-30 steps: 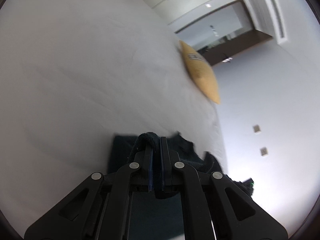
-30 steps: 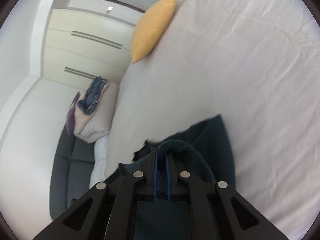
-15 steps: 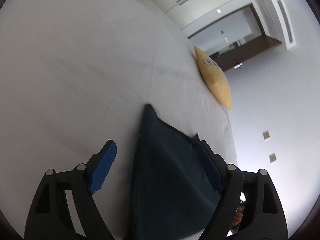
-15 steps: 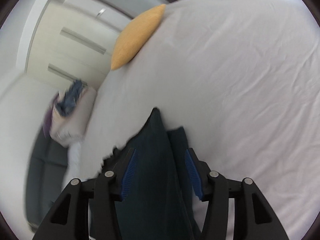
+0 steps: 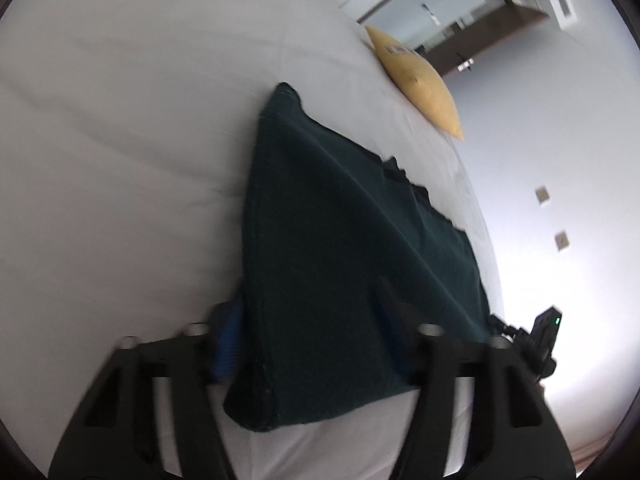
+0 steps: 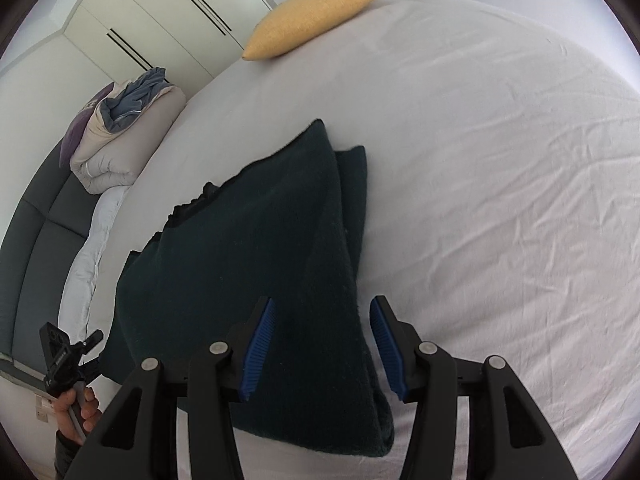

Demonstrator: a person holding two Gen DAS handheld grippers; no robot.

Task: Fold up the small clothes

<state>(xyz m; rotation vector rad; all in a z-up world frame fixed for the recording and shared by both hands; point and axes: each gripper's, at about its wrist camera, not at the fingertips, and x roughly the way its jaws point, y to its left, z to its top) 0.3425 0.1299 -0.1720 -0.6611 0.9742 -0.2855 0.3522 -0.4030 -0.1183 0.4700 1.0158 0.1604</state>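
A dark teal knitted garment (image 5: pixel 340 240) lies folded on the white bed sheet (image 5: pixel 120 140); it also shows in the right wrist view (image 6: pixel 260 260). My left gripper (image 5: pixel 316 332) is open, its jaws on either side of the garment's near folded edge, which hides part of them. My right gripper (image 6: pixel 322 348) is open too, blue pads (image 6: pixel 260 348) apart over the garment's other near edge. The left gripper shows in the right wrist view (image 6: pixel 66 356), held in a hand.
A yellow cushion (image 6: pixel 312 20) lies at the far end of the bed (image 6: pixel 500 180). A rolled duvet with clothes (image 6: pixel 120 132) sits on a grey sofa (image 6: pixel 40 248) to the left. Wardrobe doors (image 6: pixel 168 12) stand behind.
Both grippers were shut on the garment's edges a second ago. They have opened and let it go, and it now lies folded on the bed. Both grippers have drawn back.
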